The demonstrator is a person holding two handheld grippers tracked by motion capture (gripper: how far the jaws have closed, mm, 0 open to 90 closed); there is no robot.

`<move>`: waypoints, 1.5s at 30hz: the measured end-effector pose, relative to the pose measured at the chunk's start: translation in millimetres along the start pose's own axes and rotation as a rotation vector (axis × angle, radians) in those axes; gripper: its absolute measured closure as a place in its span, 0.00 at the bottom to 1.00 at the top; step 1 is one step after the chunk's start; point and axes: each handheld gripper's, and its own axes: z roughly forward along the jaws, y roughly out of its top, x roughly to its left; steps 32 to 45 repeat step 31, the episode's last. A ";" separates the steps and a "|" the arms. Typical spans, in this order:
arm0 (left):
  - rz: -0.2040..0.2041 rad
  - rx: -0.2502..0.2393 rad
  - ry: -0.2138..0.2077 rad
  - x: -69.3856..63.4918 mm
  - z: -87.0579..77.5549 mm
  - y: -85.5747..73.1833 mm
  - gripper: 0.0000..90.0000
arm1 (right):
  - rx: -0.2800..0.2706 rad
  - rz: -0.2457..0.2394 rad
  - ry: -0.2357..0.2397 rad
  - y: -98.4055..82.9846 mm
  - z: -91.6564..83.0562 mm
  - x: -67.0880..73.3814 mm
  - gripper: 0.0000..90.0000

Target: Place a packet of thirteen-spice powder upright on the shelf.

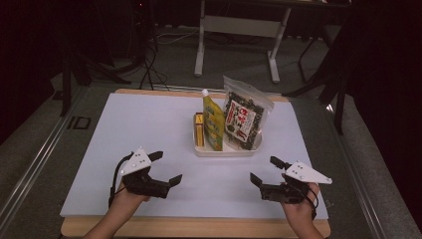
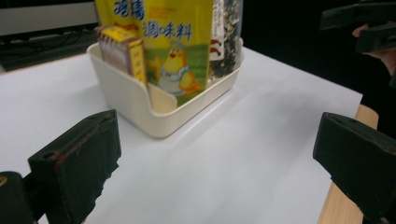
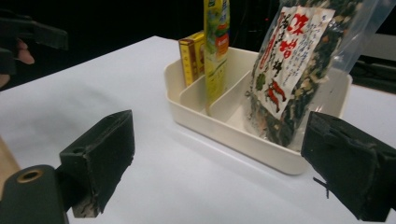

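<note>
Both grippers are sitting nearest the high camera, at the near edge of the white table top (image 1: 149, 129), each held in one of the person's hands coming up from below. Largest of everything is that white top, lying on a wooden board whose edge is showing along the front. Next in size is the cream divided tray (image 1: 225, 151), resting on the white surface toward the far middle, well apart from both grippers and roughly between them. Inside it, a clear bag of dark dried seaweed mix (image 1: 244, 118) with a white and red label is standing in the right compartment, leaning slightly; a yellow seasoning pouch (image 1: 214, 124) with a white cap is standing upright in the middle slot; and a small yellow box (image 1: 199, 130) is standing in the left slot, just beside the pouch. The left gripper (image 1: 166, 169) is hovering near the front left, its jaws spread wide and gripping nothing, with bare white surface showing between them in the left gripper view. The right gripper (image 1: 267, 171) is hovering near the front right, its jaws likewise gaping wide and empty, pointing toward the tray.
</note>
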 end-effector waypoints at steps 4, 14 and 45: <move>-0.006 0.003 -0.002 2.3 -3.2 -6.9 0.01 | 0.006 0.008 0.013 -1.4 -0.7 -0.2 0.10; -0.007 0.012 0.027 11.4 -15.8 -30.7 0.01 | 0.036 -0.059 0.010 -6.9 3.1 5.2 0.11; 0.009 0.022 0.056 21.7 -18.9 -54.1 0.01 | 0.059 -0.072 0.026 -13.2 7.6 3.4 0.11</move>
